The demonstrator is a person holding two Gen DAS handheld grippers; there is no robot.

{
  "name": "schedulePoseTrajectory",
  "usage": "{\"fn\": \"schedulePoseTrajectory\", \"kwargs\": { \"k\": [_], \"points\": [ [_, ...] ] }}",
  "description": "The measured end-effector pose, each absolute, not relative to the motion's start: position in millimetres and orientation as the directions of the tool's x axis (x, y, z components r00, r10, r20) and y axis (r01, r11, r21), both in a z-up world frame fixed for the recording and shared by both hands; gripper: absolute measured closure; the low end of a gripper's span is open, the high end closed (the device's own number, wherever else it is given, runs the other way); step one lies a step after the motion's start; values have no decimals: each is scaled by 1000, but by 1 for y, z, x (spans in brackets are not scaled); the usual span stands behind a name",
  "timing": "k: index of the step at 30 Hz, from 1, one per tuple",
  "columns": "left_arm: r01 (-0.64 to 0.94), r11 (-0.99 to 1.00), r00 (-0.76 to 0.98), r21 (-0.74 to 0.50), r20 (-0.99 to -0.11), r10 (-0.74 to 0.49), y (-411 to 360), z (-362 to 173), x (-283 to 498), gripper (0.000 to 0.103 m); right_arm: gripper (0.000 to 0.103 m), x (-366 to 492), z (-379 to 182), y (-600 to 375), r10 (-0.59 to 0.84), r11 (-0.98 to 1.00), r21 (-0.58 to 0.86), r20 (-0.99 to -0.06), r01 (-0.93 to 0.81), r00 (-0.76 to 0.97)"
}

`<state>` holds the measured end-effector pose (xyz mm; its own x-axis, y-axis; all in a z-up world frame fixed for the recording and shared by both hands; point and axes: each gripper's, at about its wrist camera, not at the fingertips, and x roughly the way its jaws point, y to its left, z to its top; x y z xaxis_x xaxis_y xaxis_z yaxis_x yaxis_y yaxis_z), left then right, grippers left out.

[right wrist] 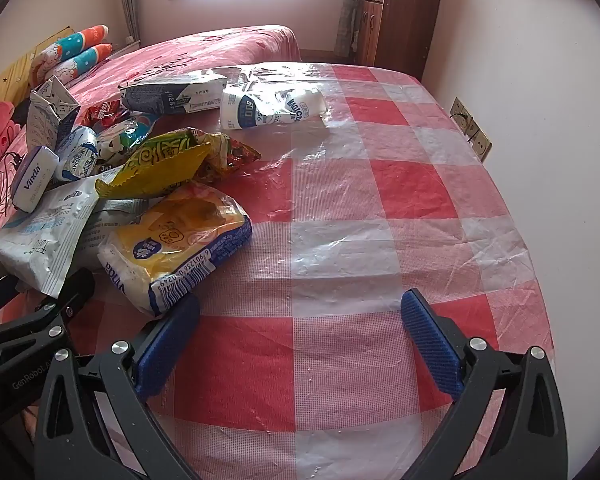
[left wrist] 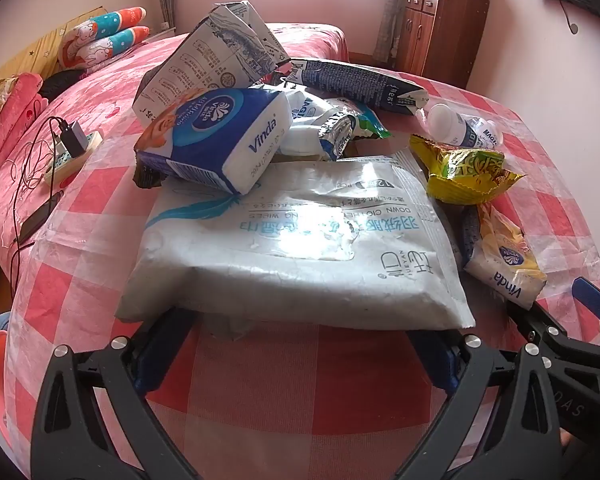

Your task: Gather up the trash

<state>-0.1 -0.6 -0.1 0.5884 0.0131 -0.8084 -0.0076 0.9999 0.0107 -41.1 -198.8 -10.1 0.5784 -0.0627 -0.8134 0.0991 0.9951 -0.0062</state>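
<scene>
A table with a red and white check cloth stands beside a pink bed. A pile of trash sits on the left part of the table.

The left gripper points down at the pile. Its tongs are wide apart and hold nothing. The tips of its fingers go under the near edge of a big white wipes pack. I cannot tell if they touch it.

A blue tissue pack leans on the far left corner of the wipes pack. Behind it stands a grey milk carton, tilted. A dark flat carton lies at the far side. A white bottle lies on its side to the right of that carton. Near the bottle is a yellow wrapper. A yellow tissue pack lies near the right edge of the wipes pack.

The right gripper is over the bare cloth, right of the pile. Its tongs are wide apart too, with nothing between them. Its left finger is just beside the yellow tissue pack. I cannot tell if it touches.

On the bed lie pillows and a power strip with a charger. A brown cabinet stands far off by the wall.
</scene>
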Motion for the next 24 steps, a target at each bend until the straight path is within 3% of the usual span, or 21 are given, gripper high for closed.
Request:
{"fn": "schedulePoseTrajectory", "kwargs": {
  "k": [8,14,24],
  "points": [
    [25,1000,593,18,-805,-1,-1,1,-6,4,4,-49,-10,-199,-77,994,-16,-811,110,580],
    [43,995,693,89,-720,35,-3,25,-45,4,4,-77,0,-206,-73,994,-10,-780,105,621],
    [38,994,801,102,-598,30,24,81,-109,4,4,-146,62,-195,-19,998,35,-621,52,783]
  ]
}}
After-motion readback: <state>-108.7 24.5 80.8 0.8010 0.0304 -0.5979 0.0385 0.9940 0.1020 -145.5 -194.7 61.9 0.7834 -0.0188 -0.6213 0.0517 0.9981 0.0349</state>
